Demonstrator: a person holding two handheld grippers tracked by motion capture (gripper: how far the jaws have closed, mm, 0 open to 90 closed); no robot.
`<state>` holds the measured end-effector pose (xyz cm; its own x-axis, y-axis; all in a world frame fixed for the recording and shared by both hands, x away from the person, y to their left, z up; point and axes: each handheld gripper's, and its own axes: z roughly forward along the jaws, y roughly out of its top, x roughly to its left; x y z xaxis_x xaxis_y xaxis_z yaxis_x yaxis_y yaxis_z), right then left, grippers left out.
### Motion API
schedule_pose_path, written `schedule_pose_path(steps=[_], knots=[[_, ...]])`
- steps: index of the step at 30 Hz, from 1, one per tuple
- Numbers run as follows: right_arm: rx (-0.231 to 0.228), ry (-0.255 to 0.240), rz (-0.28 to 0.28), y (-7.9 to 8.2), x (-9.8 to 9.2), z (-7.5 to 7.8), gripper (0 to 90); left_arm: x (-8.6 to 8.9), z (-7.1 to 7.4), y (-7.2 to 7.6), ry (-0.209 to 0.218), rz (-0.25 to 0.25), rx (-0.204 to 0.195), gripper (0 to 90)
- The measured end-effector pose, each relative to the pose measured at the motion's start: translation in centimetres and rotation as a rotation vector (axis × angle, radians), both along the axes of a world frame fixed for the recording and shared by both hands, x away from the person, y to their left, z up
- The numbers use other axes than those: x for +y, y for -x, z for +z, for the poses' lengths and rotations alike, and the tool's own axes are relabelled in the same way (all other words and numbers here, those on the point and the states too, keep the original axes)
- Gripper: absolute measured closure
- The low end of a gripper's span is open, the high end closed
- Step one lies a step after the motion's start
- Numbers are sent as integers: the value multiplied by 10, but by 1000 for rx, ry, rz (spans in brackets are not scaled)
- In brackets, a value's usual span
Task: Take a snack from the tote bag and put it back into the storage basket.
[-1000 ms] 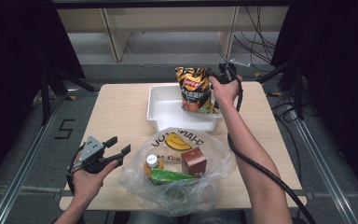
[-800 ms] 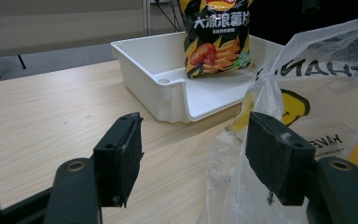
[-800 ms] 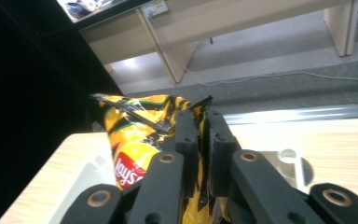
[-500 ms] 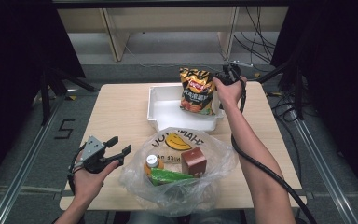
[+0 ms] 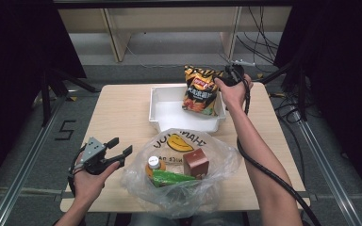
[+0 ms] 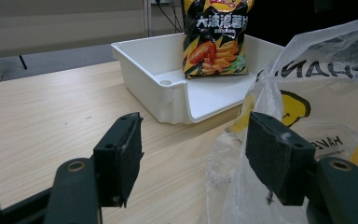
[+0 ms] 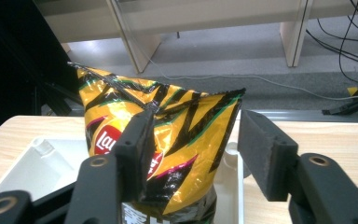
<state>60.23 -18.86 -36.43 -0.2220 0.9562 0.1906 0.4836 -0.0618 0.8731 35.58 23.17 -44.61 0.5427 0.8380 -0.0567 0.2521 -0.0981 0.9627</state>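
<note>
Chip bag (image 5: 200, 90) upright in white bin (image 5: 169, 113); right gripper (image 7: 193, 140) just opened.

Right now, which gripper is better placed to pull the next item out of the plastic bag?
Left. The left gripper sits open beside the plastic bag; the right gripper, jaws just opening, is at the chip bag standing in the white bin.

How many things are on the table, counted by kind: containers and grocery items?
Containers: 2, white bin and plastic bag.
Snack bags: 1, chips bag, standing in the bin.
Items inside the plastic bag: 3, bottle, brown box, green packet.
Total: 6
</note>
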Motion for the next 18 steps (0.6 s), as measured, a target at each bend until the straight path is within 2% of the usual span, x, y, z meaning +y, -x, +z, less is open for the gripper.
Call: schedule_pose_path(steps=[1, 3, 4, 5, 7, 8, 10, 12, 13, 16, 18], knots=[[8, -19, -4, 2, 1, 1, 461, 0, 1, 1, -5, 8, 6, 356], [12, -8, 7, 5, 0, 0, 457, 0, 1, 1, -6, 7, 0, 356], [38, -32, -8, 8, 2, 0, 448, 1, 2, 1, -16, 4, -3, 356], [13, -15, 10, 8, -1, -2, 444, 1, 2, 2, -15, 5, -3, 356], [25, -24, 10, 13, 0, -4, 435, 2, 1, 1, -9, -2, -13, 356], [24, -20, 25, 14, -1, -6, 435, 2, 1, 2, -10, 5, -6, 356], [40, -26, 17, 20, -1, -6, 437, 2, 2, 2, -15, 8, -3, 356], [33, -31, 21, 25, -3, -6, 438, 2, 1, 1, -6, -1, -10, 356], [38, -32, 17, 28, -4, -6, 438, 2, 1, 3, -12, 14, 6, 356], [27, -23, 34, 36, -8, -9, 439, 2, 0, 2, -5, 14, 8, 356], [49, -40, 28, 42, -7, -9, 444, 3, -1, 2, -12, 11, 9, 356]])
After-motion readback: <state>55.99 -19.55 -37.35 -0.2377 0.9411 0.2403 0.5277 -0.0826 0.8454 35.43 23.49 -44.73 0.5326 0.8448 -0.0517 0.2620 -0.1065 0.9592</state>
